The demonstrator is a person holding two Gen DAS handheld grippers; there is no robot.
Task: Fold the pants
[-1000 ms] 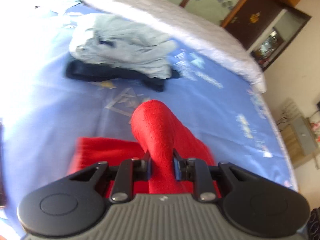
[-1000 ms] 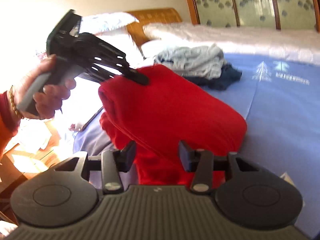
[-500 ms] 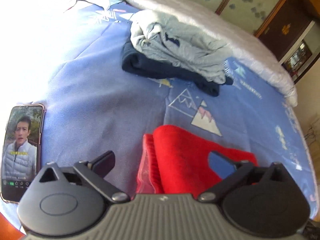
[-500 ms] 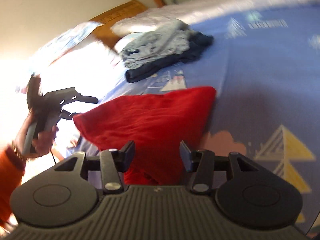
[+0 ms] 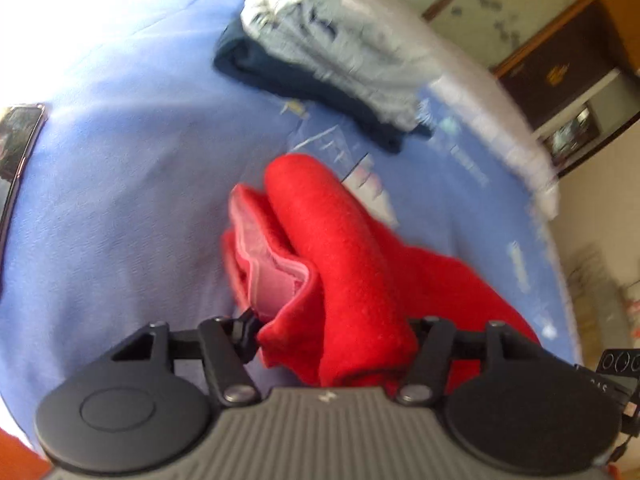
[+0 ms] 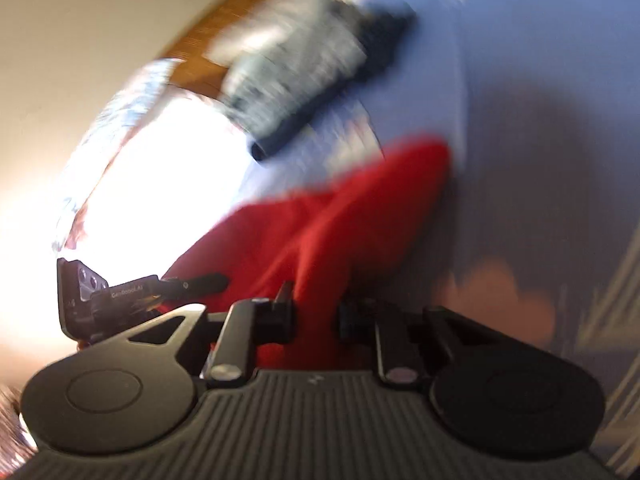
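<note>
The red pants lie folded on the blue bedsheet, with a pink inner lining showing at the left edge. My left gripper is closing on a thick fold of them, and the cloth fills the gap between its fingers. In the blurred right wrist view, my right gripper is closing too, pinching a narrow ridge of the red pants. The left gripper shows there at the pants' left end.
A pile of grey and dark blue clothes sits further back on the bed, also visible as a blurred pile. A phone lies at the sheet's left edge. A white quilt runs along the far side, with a wooden headboard behind.
The pants came down from the air onto the sheet. My left gripper let go, opened wide, then closed around a thick fold. My right gripper narrowed onto the cloth and rolled.
</note>
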